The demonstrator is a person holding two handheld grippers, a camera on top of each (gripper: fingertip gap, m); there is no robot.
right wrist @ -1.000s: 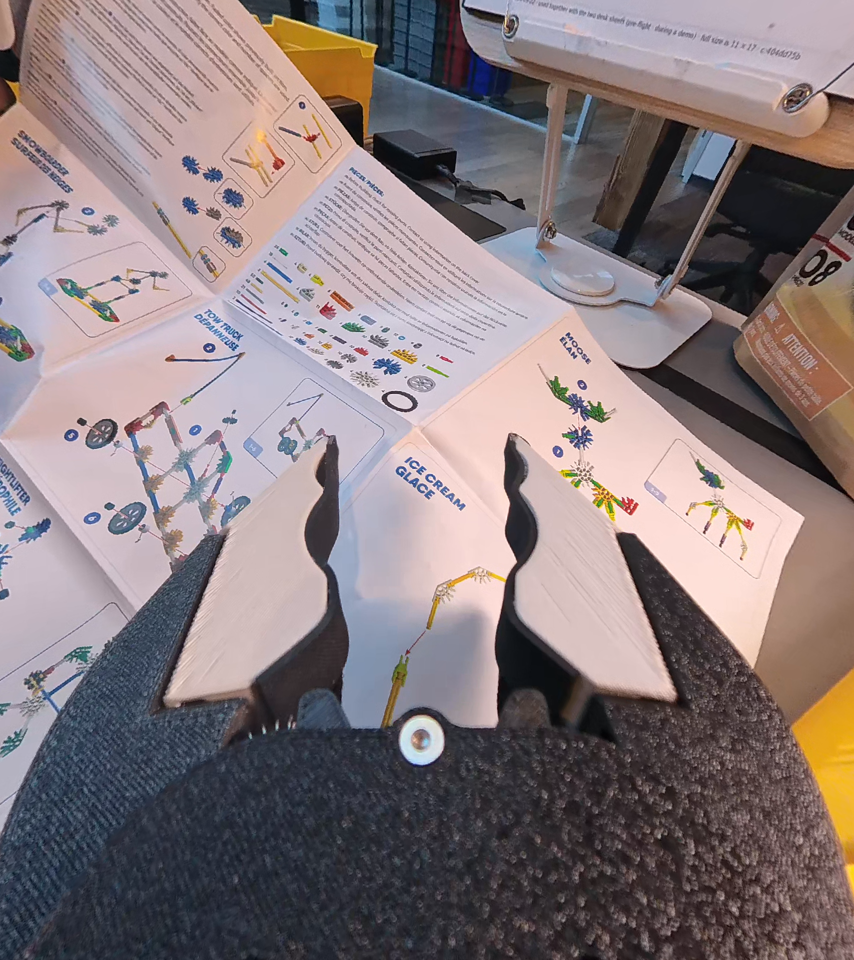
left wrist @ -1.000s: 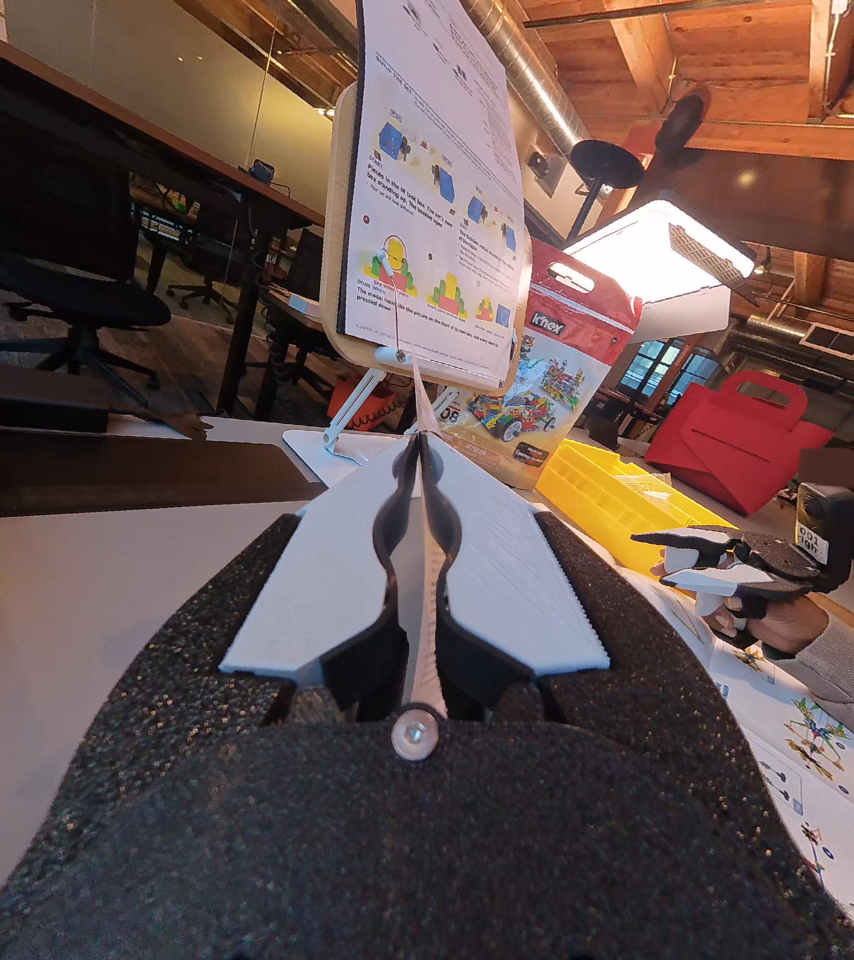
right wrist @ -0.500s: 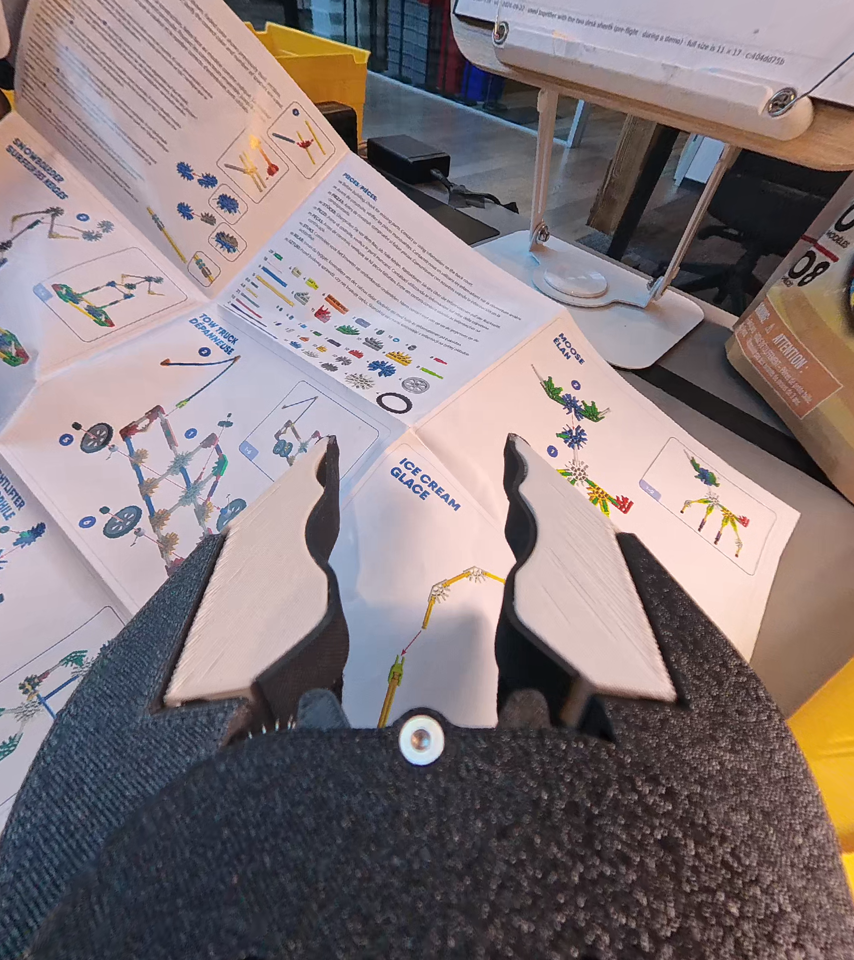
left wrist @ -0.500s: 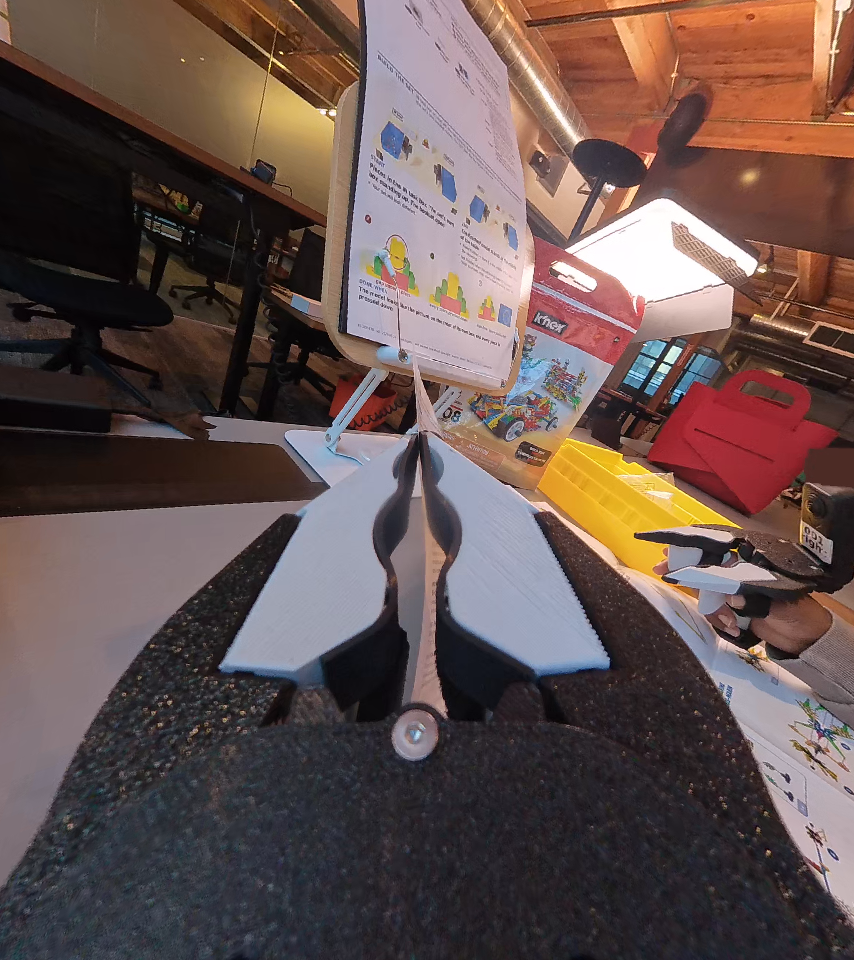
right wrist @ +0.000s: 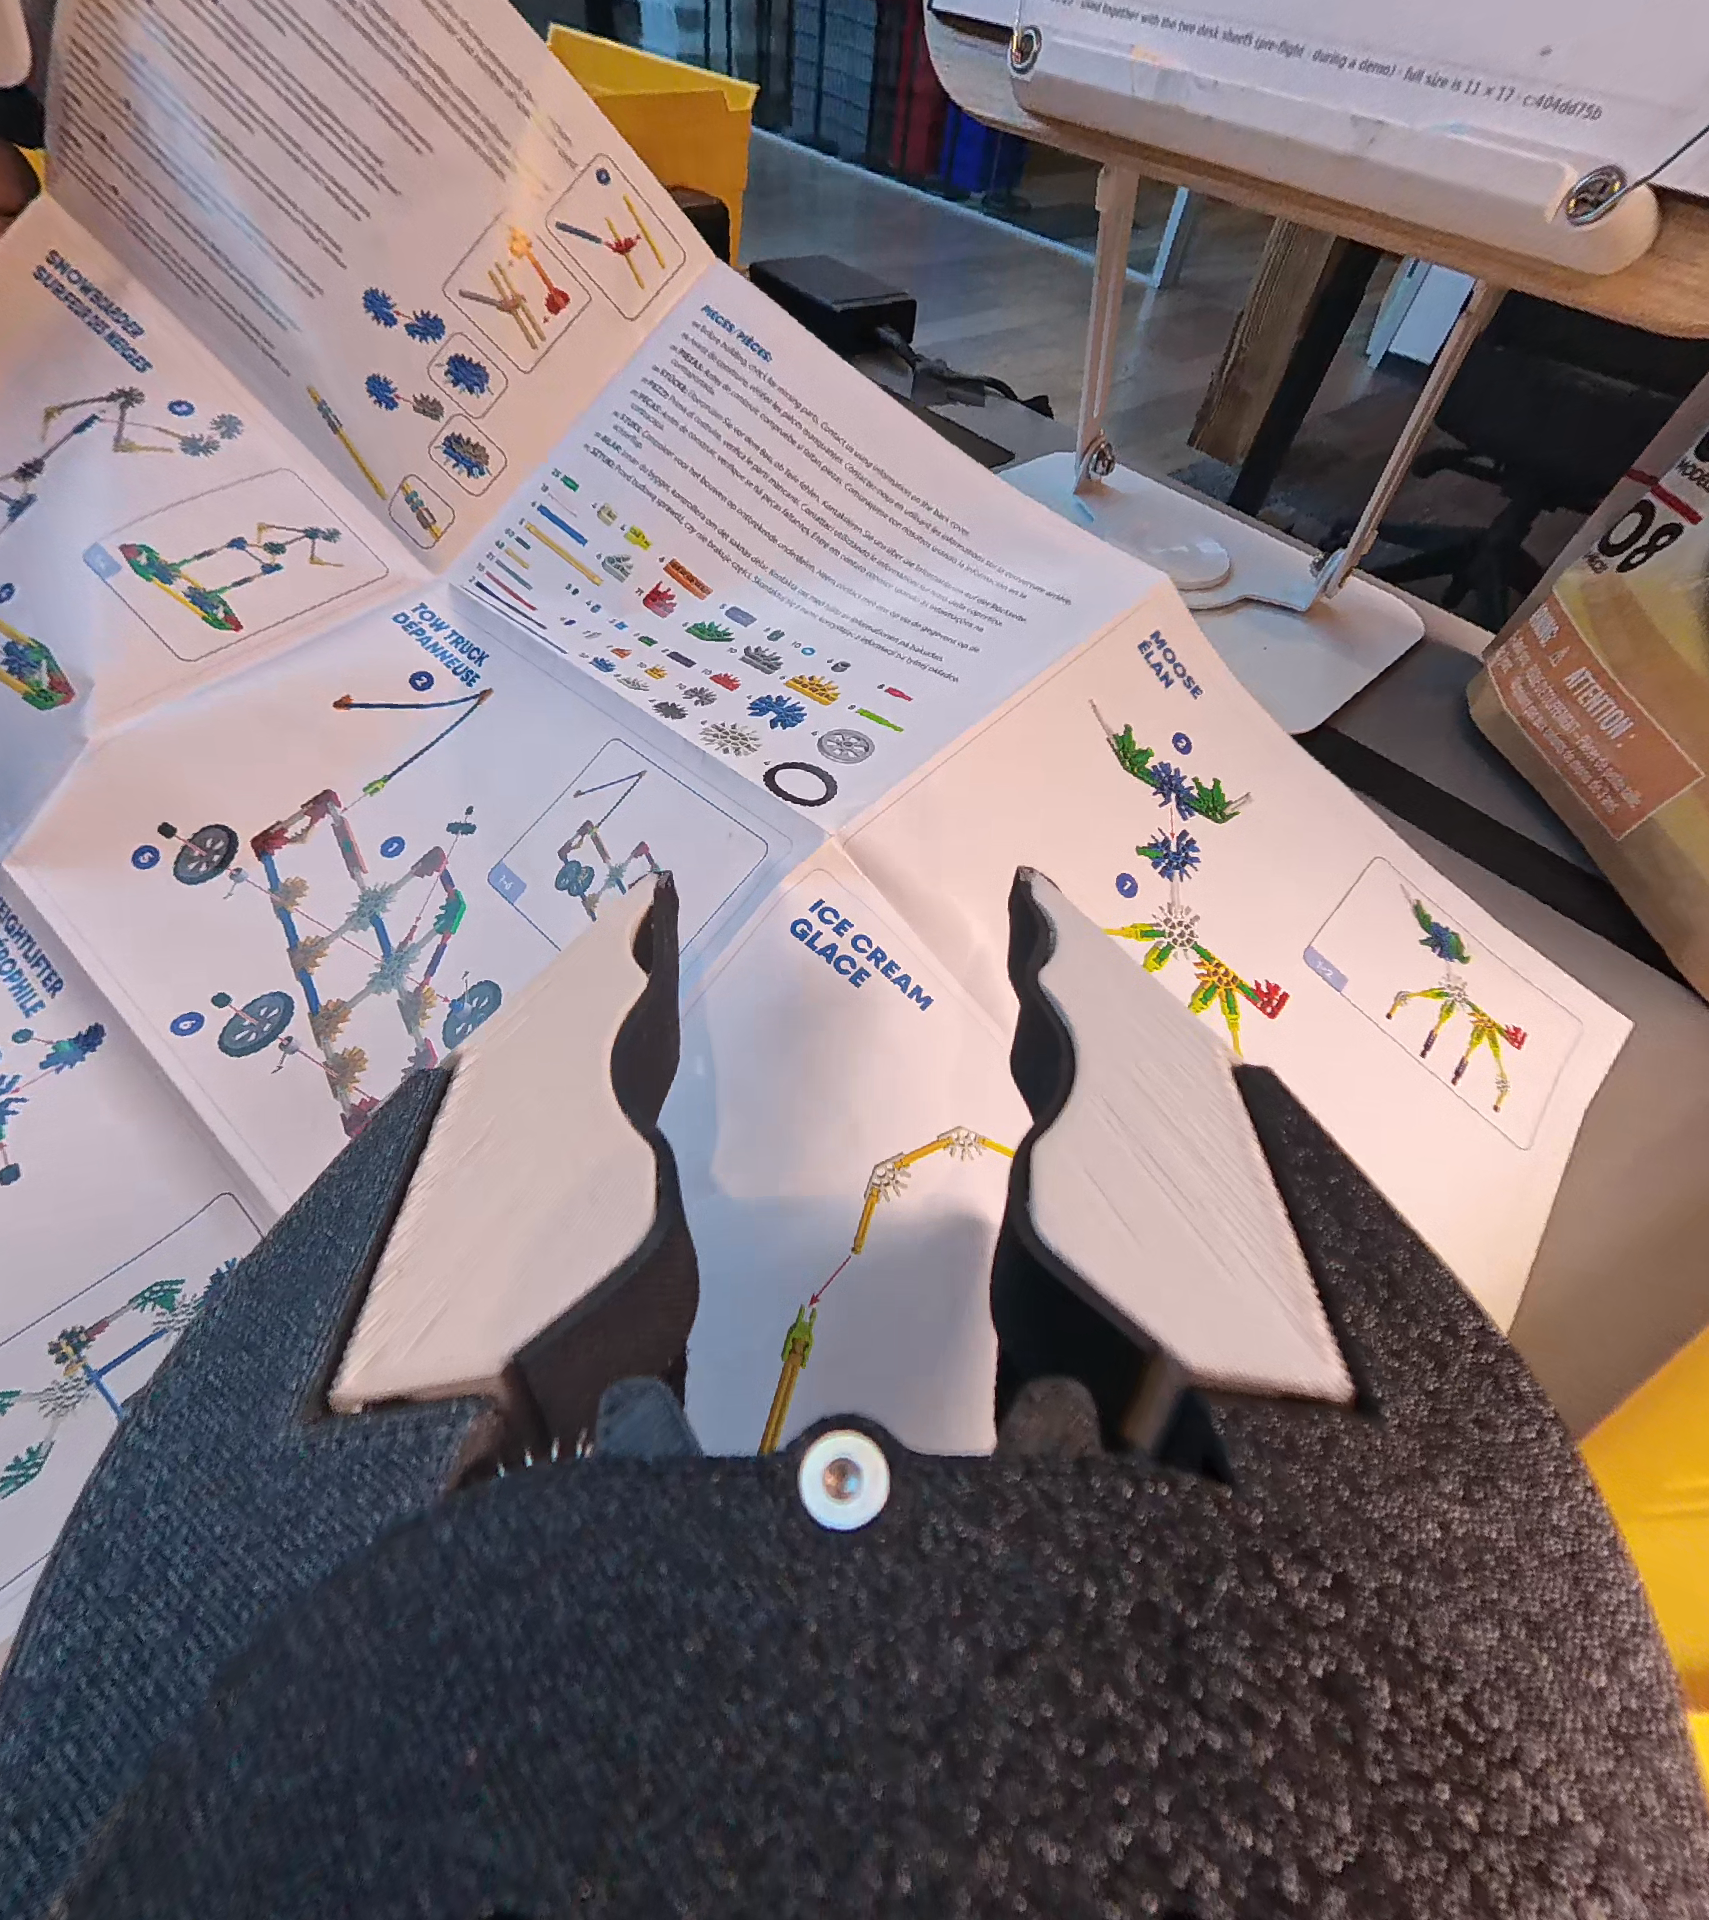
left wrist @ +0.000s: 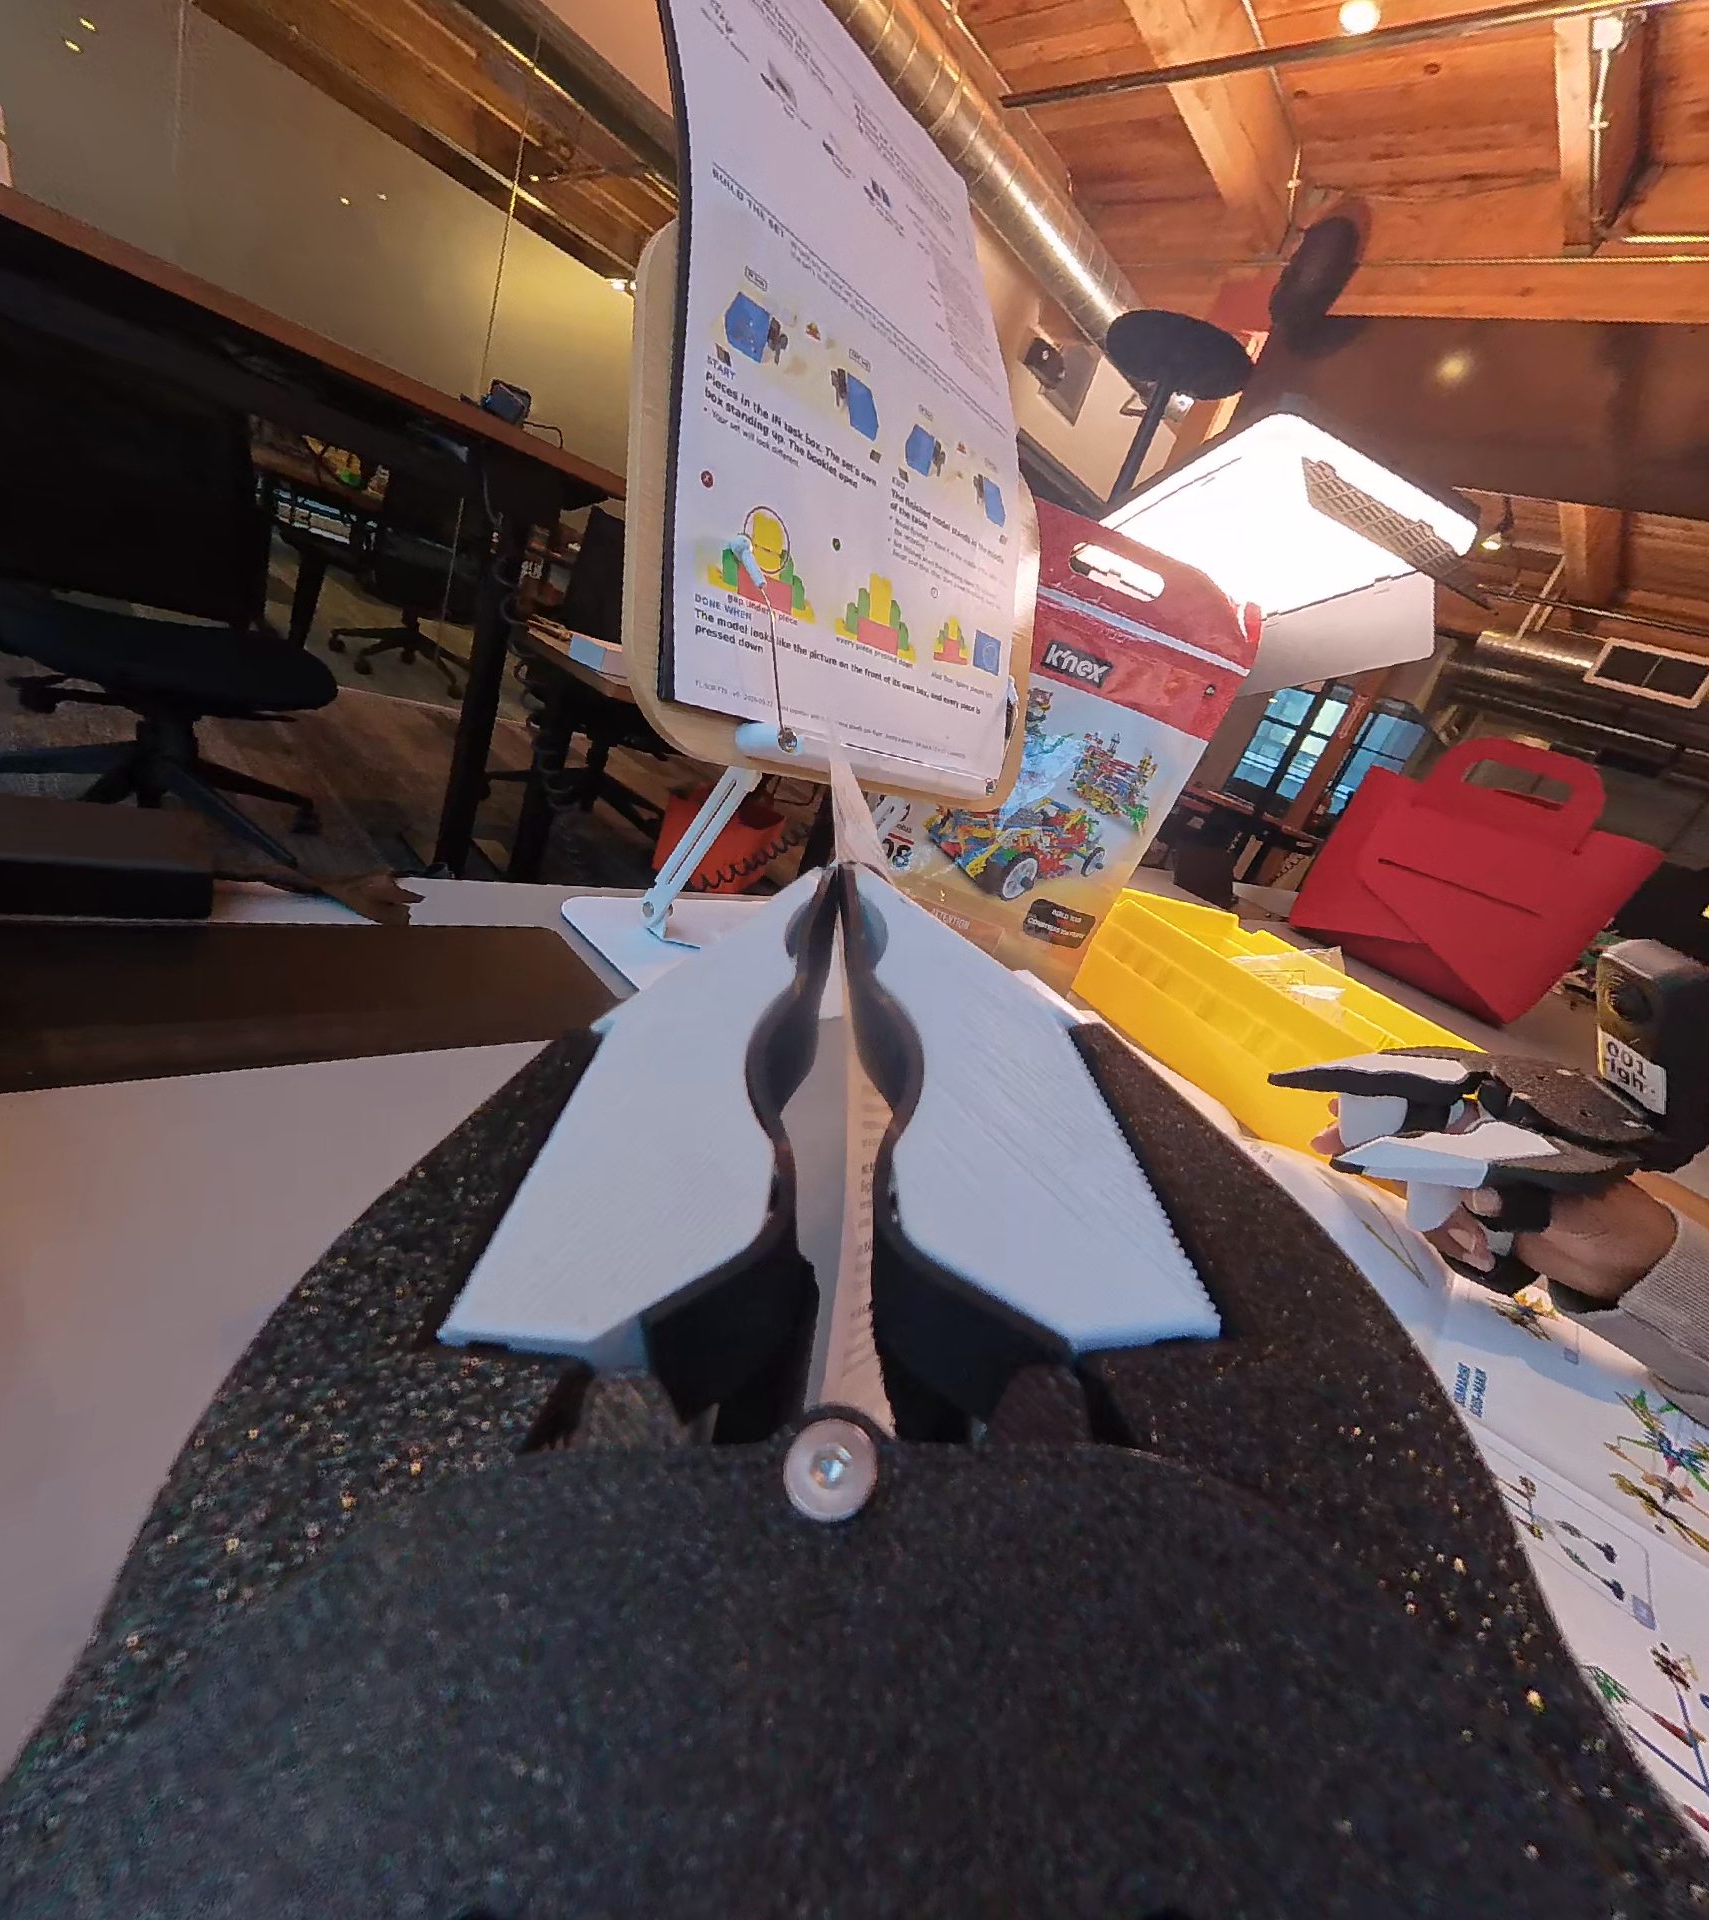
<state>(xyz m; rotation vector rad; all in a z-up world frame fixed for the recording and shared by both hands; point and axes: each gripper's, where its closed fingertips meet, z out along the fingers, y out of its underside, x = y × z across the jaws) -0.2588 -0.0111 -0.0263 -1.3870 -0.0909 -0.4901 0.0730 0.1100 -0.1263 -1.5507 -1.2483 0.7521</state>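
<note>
A large unfolded instruction sheet with coloured model drawings lies across the table. My left gripper is shut on one edge of the sheet, seen edge-on as a thin white strip between the fingers; that corner stands lifted at the upper left of the right wrist view. My right gripper is open and empty, hovering just above the flat part of the sheet. It also shows in the left wrist view, held by a hand at the right.
A document stand with a printed page stands behind the sheet, its white base on the table. A toy-set box, a yellow tray and a red bag sit to the right. A lamp panel hangs above. Spacing between my two grippers at the tips: around 35 cm.
The right gripper has drifted slightly over the sheet, still open. The left gripper stays shut on the sheet's edge, hardly moving.
</note>
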